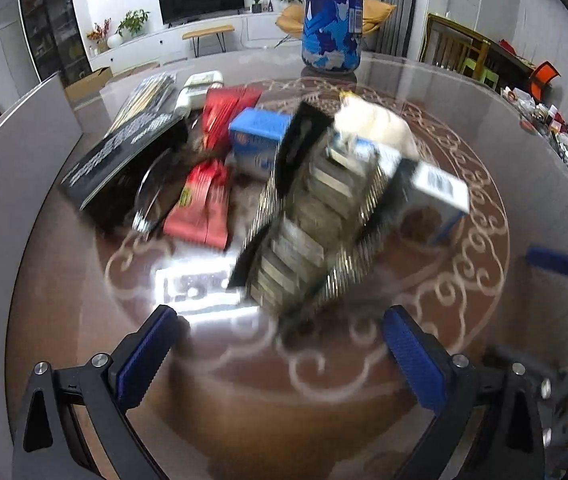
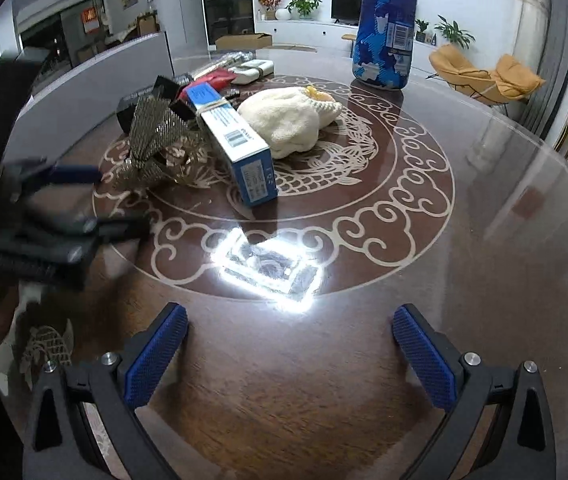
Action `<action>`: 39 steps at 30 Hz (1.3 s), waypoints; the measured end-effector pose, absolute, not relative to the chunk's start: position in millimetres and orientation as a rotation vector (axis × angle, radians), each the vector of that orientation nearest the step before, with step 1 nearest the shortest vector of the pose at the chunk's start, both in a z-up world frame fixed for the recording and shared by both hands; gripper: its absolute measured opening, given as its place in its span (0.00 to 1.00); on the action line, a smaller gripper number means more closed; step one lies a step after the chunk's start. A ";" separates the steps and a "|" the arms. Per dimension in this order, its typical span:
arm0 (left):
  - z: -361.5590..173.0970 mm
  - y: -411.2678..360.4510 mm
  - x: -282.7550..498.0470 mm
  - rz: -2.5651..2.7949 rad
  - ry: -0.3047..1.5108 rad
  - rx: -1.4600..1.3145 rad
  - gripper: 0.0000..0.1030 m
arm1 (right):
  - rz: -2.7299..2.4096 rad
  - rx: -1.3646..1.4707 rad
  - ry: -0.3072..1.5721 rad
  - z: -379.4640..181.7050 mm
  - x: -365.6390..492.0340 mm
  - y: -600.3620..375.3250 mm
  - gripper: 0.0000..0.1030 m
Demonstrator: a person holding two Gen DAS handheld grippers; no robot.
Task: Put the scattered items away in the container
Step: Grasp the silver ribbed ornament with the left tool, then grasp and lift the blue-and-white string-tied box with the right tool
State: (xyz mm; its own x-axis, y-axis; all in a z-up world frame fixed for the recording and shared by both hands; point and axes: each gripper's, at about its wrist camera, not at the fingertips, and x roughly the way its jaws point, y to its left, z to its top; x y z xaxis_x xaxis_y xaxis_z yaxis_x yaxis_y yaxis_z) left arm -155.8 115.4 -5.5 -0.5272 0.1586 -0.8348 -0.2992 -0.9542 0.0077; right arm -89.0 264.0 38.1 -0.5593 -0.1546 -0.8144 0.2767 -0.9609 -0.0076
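A silver foil packet with serrated edges [image 1: 316, 216] stands tilted in the middle of the round glass table, right in front of my open, empty left gripper [image 1: 276, 344]; it also shows in the right wrist view [image 2: 156, 132]. A long blue and white box [image 2: 232, 136] leans beside it, also in the left view [image 1: 436, 188]. A cream knitted hat [image 2: 284, 120] lies behind, also in the left view [image 1: 372, 124]. Red snack packets [image 1: 204, 204], a small blue box [image 1: 260, 136] and a black box [image 1: 124, 160] lie left. My right gripper [image 2: 290, 340] is open and empty over bare table.
A tall blue patterned canister [image 2: 388, 24] stands at the far side of the table. A grey panel [image 1: 8, 168] borders the left edge. The left gripper shows at the left of the right view [image 2: 56, 208]. A bright lamp reflection [image 2: 268, 268] lies on the glass.
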 end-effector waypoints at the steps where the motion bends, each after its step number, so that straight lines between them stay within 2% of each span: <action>1: -5.0 116.1 -158.3 2.534 0.215 -1.351 1.00 | -2.568 1.322 0.194 38.1 -89.1 263.8 1.00; 13: -5.5 142.2 -204.6 2.535 0.218 -1.375 1.00 | -2.568 1.316 0.173 39.5 -89.5 263.3 1.00; 15: -3.6 138.2 -202.2 2.562 0.192 -1.360 0.84 | -2.568 1.316 0.172 39.5 -89.3 263.2 1.00; 16: -1.0 136.2 -200.1 2.582 0.185 -1.353 0.70 | -2.568 1.316 0.172 39.5 -89.3 263.3 1.00; 17: 0.6 134.4 -198.7 2.589 0.177 -1.355 0.64 | -2.568 1.316 0.172 39.5 -89.4 263.3 1.00; 33: 0.7 47.2 -115.5 2.772 0.005 -1.511 0.64 | -2.565 1.322 0.182 39.2 -92.6 261.1 1.00; 39: 0.0 37.4 -108.3 2.790 0.006 -1.491 0.64 | -2.435 1.265 0.202 40.5 -133.8 242.0 1.00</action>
State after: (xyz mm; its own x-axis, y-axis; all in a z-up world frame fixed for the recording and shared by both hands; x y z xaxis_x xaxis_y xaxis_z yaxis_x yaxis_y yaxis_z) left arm -108.3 37.4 0.0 -0.5555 -0.0215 -0.8312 0.0180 -0.9997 0.0139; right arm -133.8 242.0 40.5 -0.5183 -0.2713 -0.8110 0.4015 -0.9145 0.0494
